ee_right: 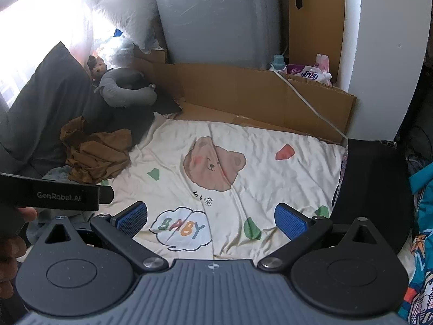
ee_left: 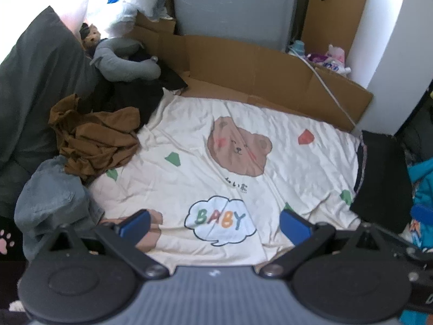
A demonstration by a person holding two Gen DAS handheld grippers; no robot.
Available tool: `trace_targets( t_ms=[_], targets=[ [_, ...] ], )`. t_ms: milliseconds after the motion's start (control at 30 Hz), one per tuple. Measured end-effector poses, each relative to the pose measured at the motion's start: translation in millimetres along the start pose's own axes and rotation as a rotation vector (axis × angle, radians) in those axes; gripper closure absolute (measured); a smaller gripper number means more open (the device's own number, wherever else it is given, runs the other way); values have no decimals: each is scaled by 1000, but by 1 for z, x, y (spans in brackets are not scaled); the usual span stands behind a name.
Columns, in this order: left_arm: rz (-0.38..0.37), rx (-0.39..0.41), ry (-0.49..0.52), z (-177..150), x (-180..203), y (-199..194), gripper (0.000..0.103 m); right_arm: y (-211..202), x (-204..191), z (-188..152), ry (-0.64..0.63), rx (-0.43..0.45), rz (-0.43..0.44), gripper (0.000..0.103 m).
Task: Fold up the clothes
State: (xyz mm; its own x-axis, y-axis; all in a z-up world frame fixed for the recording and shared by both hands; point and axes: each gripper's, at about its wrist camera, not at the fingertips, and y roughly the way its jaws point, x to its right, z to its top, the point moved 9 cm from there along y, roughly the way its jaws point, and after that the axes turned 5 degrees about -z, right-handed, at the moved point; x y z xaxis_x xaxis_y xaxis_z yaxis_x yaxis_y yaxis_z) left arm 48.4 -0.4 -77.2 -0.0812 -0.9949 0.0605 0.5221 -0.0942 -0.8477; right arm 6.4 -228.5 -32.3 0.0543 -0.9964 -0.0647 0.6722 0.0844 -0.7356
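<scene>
Bedding came first by size: one cream sheet [ee_left: 284,162] printed with a bear face and a "BABY" cloud lay spread flat, probably to serve as the folding surface, with its middle bare. One run of brown cardboard [ee_left: 257,65] stood along its far edge, seemingly as a barrier against the wall. One dark pillow [ee_left: 35,86] leaned at the left, out of the way.

Clothes, the task's things, sat in one heap at the sheet's left edge. I counted three garments with any confidence: a crumpled brown garment [ee_left: 94,140] on top, a grey-blue garment [ee_left: 54,203] nearer the camera and touching it, and dark clothing [ee_left: 135,97] behind, whose number I could not tell. All were bunched, none folded. One black folded-looking piece [ee_left: 384,178] lay at the right edge; whether it was clothing stayed unclear.

One grey neck pillow [ee_left: 127,57] rested beyond the heap, beside one small plush toy [ee_left: 90,33].

Two grippers hovered over the near edge of the sheet. Left gripper [ee_left: 215,223] had its fingers spread wide, grasping nothing. Right gripper [ee_right: 211,218] was likewise spread and empty.
</scene>
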Motion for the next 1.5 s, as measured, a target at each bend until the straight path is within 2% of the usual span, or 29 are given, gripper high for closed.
trace_targets(
  t_ms=[67, 233, 433, 533, 700, 933, 1233, 1500],
  targets=[
    [5, -29, 13, 0, -2, 5, 0, 0, 0, -2, -7, 4, -5, 0],
    [17, -100, 46, -2, -8, 18, 0, 26, 2, -7, -4, -48, -10, 0],
    [18, -98, 51, -11, -7, 32, 0, 38, 13, -4, 25, -22, -11, 0],
    [-5, -117, 11, -20, -10, 35, 1, 40, 15, -2, 38, -25, -1, 0],
    [-17, -116, 14, -16, -13, 38, 1, 42, 16, 1, 40, -29, 5, 0],
    [11, -124, 6, -18, -15, 41, 1, 45, 17, 3, 50, -44, 4, 0],
    [-8, -142, 20, -16, -12, 43, 1, 43, 18, 5, 56, -51, -19, 0],
    [-12, -166, 19, -12, -5, 42, 1, 42, 14, 8, 73, -63, 3, 0]
  ],
)
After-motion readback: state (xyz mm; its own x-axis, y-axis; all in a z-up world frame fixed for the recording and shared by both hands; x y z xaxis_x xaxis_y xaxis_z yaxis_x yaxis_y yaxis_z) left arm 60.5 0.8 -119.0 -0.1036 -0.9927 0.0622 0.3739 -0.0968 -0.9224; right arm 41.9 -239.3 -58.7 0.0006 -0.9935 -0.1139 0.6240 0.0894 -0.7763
